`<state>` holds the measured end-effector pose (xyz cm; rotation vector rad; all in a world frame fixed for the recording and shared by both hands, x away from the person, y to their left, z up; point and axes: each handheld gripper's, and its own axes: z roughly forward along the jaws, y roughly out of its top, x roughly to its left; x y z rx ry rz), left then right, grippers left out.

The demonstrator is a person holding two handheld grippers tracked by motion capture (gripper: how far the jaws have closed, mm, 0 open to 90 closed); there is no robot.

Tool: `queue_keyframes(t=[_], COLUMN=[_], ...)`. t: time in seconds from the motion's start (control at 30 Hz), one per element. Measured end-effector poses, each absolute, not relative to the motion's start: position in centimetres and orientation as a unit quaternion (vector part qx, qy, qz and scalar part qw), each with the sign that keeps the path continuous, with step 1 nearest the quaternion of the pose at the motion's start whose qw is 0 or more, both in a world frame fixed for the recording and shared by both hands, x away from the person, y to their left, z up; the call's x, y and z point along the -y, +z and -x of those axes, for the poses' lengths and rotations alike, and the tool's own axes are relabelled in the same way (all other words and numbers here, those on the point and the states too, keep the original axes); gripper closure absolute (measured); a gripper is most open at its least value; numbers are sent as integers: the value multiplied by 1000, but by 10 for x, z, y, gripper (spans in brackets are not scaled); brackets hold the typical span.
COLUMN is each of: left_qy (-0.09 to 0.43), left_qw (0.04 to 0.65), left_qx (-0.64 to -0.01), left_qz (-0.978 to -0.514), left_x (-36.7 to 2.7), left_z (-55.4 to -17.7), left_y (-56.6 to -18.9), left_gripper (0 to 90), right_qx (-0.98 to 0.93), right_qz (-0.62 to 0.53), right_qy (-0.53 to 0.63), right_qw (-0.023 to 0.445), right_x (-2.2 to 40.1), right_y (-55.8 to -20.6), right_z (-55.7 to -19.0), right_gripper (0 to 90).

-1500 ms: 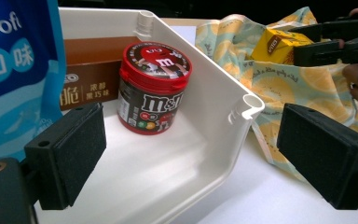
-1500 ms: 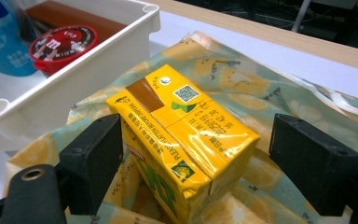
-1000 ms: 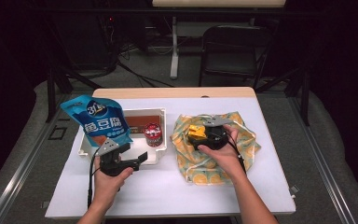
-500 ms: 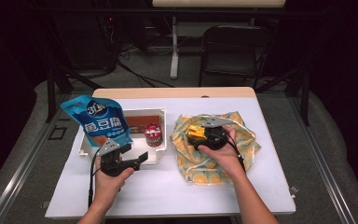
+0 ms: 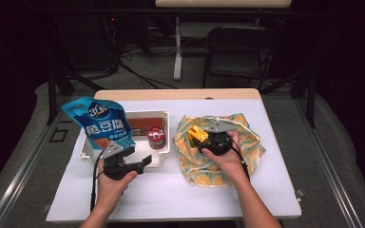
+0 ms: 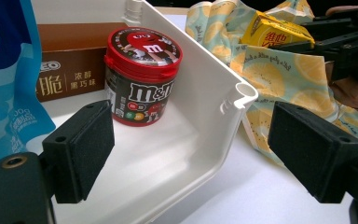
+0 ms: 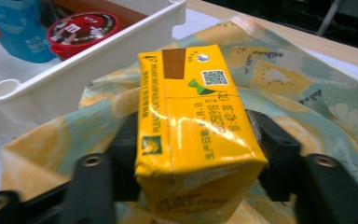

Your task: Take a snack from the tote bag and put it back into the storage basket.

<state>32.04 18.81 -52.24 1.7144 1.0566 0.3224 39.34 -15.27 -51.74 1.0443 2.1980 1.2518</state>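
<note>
in the high view the right gripper (image 5: pixel 204 139), at the centre right of the frame, lies over the lemon-print bag (image 5: pixel 247 142) with the yellow carton (image 5: pixel 197 134) between its jaws, and the left gripper (image 5: pixel 140 163) at lower left has spread jaws. in the left gripper view the spread jaws straddle the white bin (image 6: pixel 223 126) corner. in the right gripper view the carton (image 7: pixel 191 121) fills the centre, both jaws, just closing, touching its sides.

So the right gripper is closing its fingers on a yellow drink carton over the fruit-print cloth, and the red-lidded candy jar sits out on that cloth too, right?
Not quite. The candy jar isn't on the cloth; it stands inside the white tray, beside a brown box, as the left gripper view shows. The rest holds: the right gripper has just been closing its fingers, with the yellow drink carton between them, over the fruit-print cloth.
</note>
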Motion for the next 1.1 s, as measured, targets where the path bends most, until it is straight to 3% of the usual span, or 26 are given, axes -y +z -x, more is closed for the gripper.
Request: queue_keyframes(t=[0.07,0.17,0.33,1.1], left_qy=[135,135,137,158], left_qw=[522,526,529,535], left_qx=[-442,-436,-436,-436], left_qz=[-717,-718,-715,-706], left_x=[-188,-189,-190,-186], left_z=[-320,-320,-320,-319], left_y=[-522,-522,-523,-524], left_gripper=[145,159,154,137], right_qx=[-788,-787,-788,-752], right_qz=[-379,-383,-387,-423], right_qy=[446,446,441,458], right_qw=[190,187,187,212], right_x=[150,148,146,169], right_y=[-519,-520,-518,-486], right_z=[-398,-400,-398,-389], right_gripper=[357,462,499,507])
